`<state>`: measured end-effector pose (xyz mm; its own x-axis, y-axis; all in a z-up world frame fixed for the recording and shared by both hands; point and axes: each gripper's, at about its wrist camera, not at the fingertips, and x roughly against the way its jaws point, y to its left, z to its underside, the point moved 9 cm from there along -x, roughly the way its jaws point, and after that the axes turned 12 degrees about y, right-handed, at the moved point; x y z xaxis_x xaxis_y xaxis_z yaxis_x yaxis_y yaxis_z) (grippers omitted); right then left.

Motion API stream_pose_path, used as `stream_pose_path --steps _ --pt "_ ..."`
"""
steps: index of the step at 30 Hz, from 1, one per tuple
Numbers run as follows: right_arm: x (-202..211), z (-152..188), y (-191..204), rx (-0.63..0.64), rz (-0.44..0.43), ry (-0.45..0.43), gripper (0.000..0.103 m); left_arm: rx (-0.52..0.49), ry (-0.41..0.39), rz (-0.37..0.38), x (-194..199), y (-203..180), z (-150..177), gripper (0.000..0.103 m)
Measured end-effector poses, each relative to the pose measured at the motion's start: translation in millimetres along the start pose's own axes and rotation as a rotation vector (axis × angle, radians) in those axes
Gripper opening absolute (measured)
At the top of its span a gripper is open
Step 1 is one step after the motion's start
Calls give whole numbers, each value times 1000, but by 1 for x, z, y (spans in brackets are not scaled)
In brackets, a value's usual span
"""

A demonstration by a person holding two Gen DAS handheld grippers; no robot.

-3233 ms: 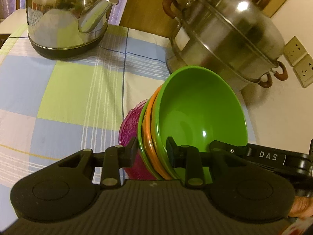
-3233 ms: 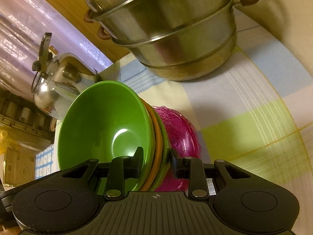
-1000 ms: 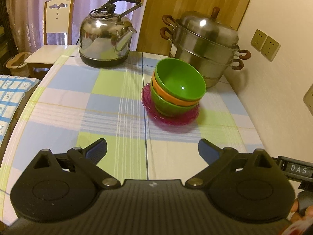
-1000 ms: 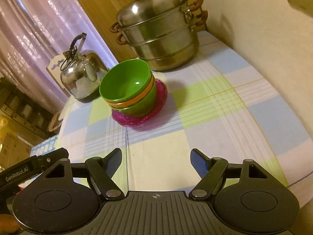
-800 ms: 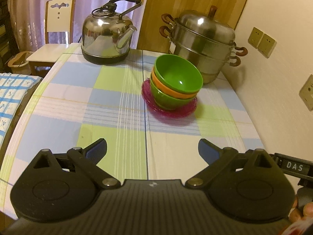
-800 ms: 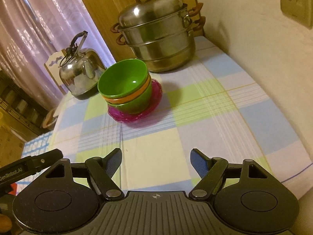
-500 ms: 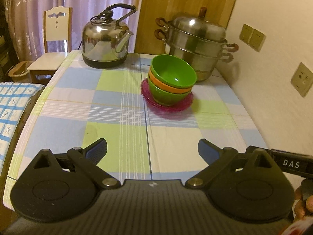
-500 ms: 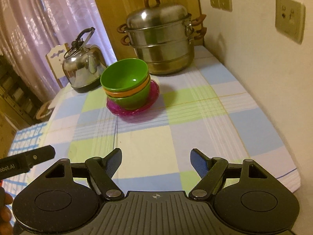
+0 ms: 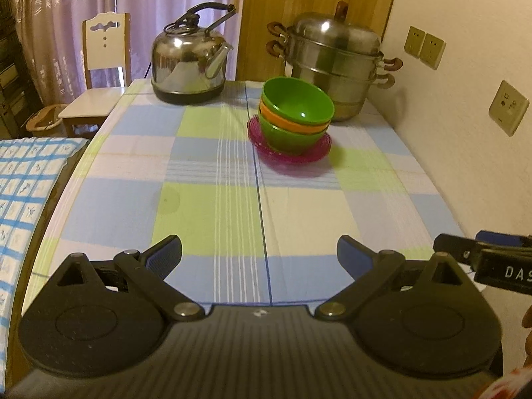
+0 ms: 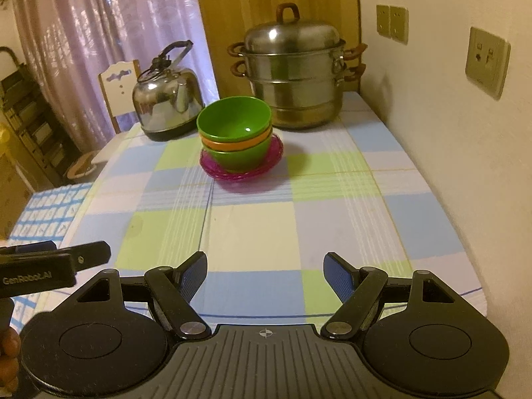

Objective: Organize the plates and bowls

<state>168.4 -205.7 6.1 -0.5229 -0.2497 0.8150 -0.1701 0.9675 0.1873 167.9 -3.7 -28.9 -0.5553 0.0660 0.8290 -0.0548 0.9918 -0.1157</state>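
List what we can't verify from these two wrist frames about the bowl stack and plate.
- Pink plate: its centre is hidden under the bowls in both views; whether it is one plate or several is too fine to tell.
- Orange bowl: only a rim band shows, nested between the top green bowl and bottom green bowl.
- Steamer pot contents: lid on.
- Table near edge: cut off by both gripper bodies.

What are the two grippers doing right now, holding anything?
Left gripper: open, holding nothing.
Right gripper: open, holding nothing.
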Motion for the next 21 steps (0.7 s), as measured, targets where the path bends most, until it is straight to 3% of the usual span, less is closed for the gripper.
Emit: stream_pose_path --steps 21 --pt "0 11 10 29 11 -7 77 -9 18 6 -3 -9 16 100"
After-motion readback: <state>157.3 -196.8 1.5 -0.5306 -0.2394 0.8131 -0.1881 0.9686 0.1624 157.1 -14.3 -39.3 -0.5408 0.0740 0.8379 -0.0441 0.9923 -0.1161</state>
